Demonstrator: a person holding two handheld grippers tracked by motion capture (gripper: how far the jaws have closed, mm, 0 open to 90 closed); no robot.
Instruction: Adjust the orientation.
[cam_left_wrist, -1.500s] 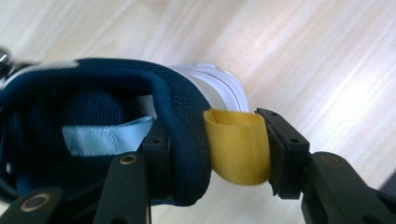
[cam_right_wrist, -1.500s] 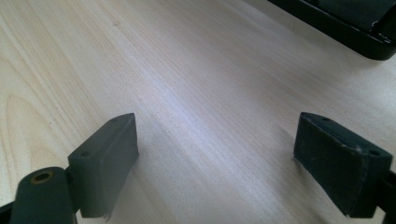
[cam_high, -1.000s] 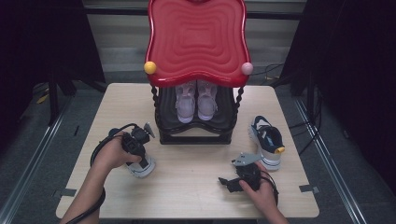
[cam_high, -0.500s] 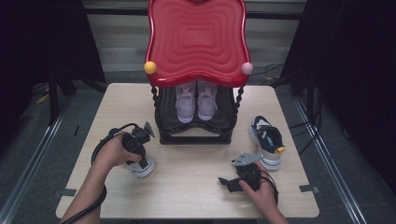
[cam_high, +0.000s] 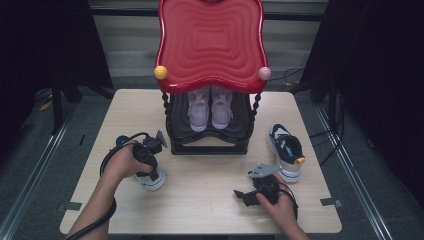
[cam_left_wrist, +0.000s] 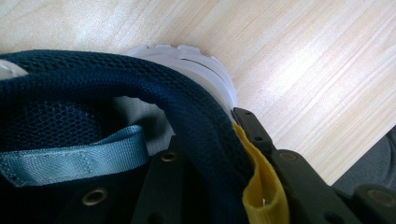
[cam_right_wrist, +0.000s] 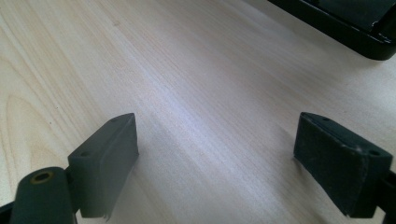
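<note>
The left gripper (cam_high: 150, 167), jaws just closing, clamps the navy shoe's (cam_left_wrist: 140, 102) heel collar from above. The right gripper (cam_right_wrist: 229, 168) rests low over the table (cam_high: 210, 200), jaws wide.

Shoe (cam_left_wrist: 93, 116) under my left gripper (cam_left_wrist: 224, 154): navy open-weave mesh cloth on the collar, a flat woven grey-blue strap, a yellow ribbed cloth tab, a white moulded sole that looks like rubber, ridged at the edge. My jaws are matt black plastic with brass-coloured rivets. Table (cam_right_wrist: 196, 79): pale wood grain, smooth, faint satin sheen. My right gripper (cam_right_wrist: 217, 165) has matt, slightly grainy black pads. Far centre, the stand's red top (cam_high: 210, 40) is glossy rippled plastic; its black shelf (cam_high: 210, 137) shines too.
</note>
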